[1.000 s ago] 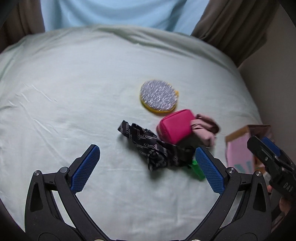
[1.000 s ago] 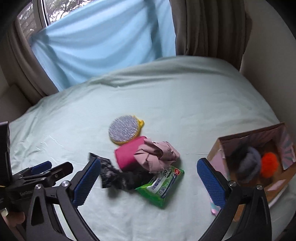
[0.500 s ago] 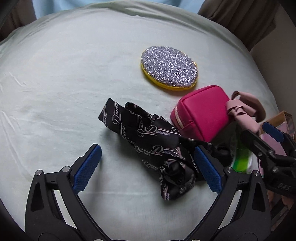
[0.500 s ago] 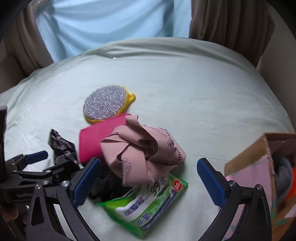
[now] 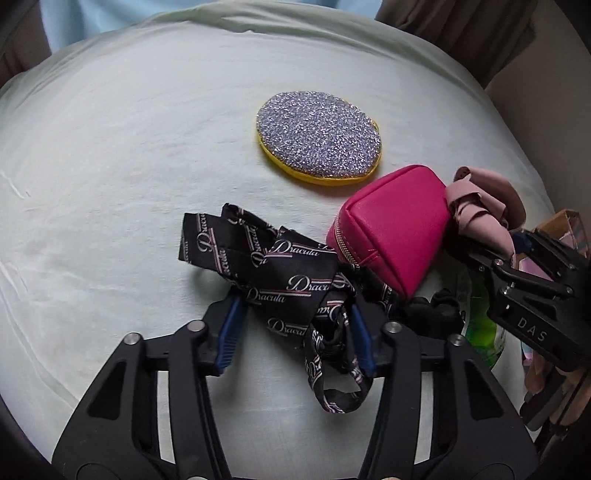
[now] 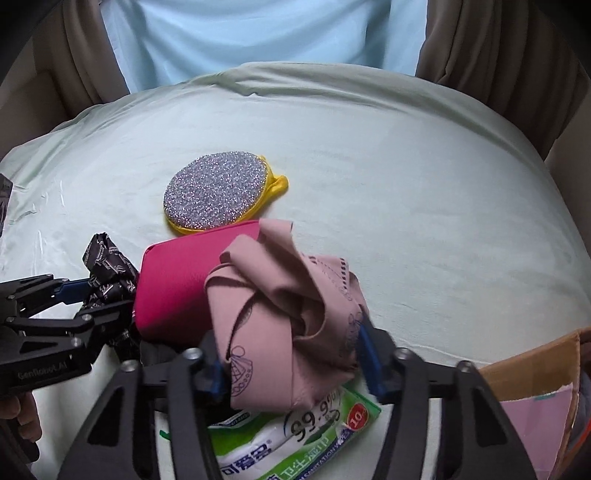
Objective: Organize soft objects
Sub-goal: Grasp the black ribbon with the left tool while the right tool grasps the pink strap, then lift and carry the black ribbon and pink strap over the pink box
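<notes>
Soft, dim daylight comes from the upper middle of both frames, through a pale blue curtain [image 6: 258,33]. Shadows are faint. Fisheye bending curves the edges, corners go black. Slight blur at lower right.

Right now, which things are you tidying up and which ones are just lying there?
Being tidied:
- black Dracula ribbon, between the left claw fingers
- pink cloth, between the right claw fingers
- cardboard box

Just lying there:
- glittery round sponge
- pink pouch
- green wipes pack, under the cloth
- bed sheet
</notes>
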Available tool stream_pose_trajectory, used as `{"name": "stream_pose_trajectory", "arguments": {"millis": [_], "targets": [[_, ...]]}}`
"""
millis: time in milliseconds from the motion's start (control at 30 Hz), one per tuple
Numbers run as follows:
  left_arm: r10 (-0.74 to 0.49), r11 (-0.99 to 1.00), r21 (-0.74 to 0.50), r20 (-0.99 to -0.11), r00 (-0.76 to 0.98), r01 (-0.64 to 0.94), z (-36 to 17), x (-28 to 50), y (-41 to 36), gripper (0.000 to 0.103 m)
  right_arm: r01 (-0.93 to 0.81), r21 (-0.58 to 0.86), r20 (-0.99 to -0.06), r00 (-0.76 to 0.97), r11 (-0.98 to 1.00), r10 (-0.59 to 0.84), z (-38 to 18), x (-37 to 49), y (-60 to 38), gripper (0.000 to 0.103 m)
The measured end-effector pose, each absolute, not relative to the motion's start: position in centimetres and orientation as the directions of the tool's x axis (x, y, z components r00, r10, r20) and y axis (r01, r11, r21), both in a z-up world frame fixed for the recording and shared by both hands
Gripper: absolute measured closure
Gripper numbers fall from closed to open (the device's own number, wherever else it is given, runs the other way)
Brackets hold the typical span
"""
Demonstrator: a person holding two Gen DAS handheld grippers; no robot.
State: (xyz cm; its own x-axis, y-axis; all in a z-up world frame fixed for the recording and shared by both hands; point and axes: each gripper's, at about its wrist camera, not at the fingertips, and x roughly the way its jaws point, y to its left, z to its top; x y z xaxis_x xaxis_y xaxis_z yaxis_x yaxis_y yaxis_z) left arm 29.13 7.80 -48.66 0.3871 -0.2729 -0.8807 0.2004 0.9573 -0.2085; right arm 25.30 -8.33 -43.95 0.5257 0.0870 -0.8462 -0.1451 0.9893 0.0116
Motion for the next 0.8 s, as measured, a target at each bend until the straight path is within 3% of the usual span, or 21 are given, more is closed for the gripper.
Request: {"name": "stream_pose_trajectory", "arguments": {"millis": [100, 300, 800], "targets": [[-0.275, 0.958, -0.213, -0.880, 0.387, 0.194, -48.3, 29.1, 7.9, 0.062, -0.134, 0.020, -0.847, 0.524, 0.991, 0.088, -43.9, 25.0, -8.4, 0.066], [-0.271, 0.959, -0.208, -0.870, 0.412, 0.191, -46.9, 28.3, 8.7, 0.065, -0.092, 0.035, -0.837, 0.542, 0.995, 0.080, -43.0, 24.6, -8.9, 0.073], [-0.270, 0.962, -0.216, -0.838, 0.473, 0.167, -37.5, 25.3, 11.7, 0.066, -0.044, 0.119, -0.796, 0.593, 0.992, 0.121, -34.6, 22.4, -9.2, 0.074]]}}
